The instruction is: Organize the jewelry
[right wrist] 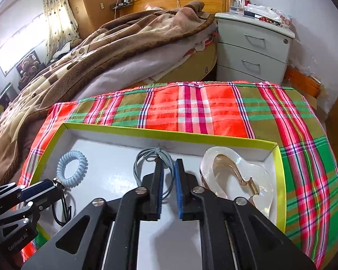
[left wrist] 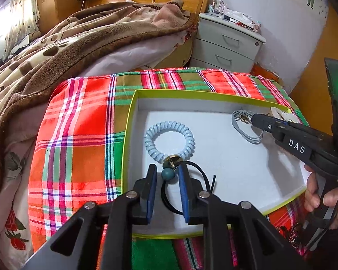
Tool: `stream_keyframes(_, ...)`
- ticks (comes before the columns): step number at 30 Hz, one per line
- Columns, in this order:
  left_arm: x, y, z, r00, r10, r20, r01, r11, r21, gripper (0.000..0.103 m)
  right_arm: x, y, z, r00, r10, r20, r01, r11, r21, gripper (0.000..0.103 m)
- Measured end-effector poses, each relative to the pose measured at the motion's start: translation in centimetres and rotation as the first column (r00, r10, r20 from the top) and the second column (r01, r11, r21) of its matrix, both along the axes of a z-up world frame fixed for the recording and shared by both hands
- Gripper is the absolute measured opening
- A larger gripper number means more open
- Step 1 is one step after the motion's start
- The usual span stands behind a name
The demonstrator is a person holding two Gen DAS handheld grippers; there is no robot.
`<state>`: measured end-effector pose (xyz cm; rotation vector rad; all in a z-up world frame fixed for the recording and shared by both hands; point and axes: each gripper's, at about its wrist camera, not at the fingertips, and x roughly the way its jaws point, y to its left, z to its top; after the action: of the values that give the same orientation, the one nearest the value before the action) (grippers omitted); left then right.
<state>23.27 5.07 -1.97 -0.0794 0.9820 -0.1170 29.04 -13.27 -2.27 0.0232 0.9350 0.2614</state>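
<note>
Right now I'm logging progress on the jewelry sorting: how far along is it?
Four pieces already lie in the yellow-rimmed box: blue coil bracelet, black hair tie, grey elastic, clear hair claw. In hand: the left gripper is open around the black tie's teal bead; the right gripper is open over the grey elastic. Neither grips yet. Left: arranging them; nothing waits on the plaid cloth.

The left tool (left wrist: 167, 174) points forward and down, its fingers parted. The right tool (right wrist: 169, 166) reaches in beside it, fingers also parted.
</note>
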Motion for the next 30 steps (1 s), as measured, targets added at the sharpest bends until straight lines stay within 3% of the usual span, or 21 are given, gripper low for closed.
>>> stream_keyframes(4,0.0,-0.1,0.1,1.000,0.003,0.000,-0.003,1.000,0.001,0.028,0.0,-0.1,0.1,1.000,-0.003,0.001,0.003,1.000,0.002,0.015)
stream_keyframes(10,-0.2,-0.3,0.3,1.000,0.000,0.003,0.000,1.000,-0.003,0.036,-0.5,-0.5,0.6,1.000,-0.007,0.018,0.006,0.998,0.058,0.033)
stream_keyframes(30,-5.7,-1.2,4.6,0.995,-0.016,0.103,0.018,1.000,-0.023,0.040,-6.2,-0.3,4.3,0.993,0.027,0.118,-0.037,0.996,0.083,0.034)
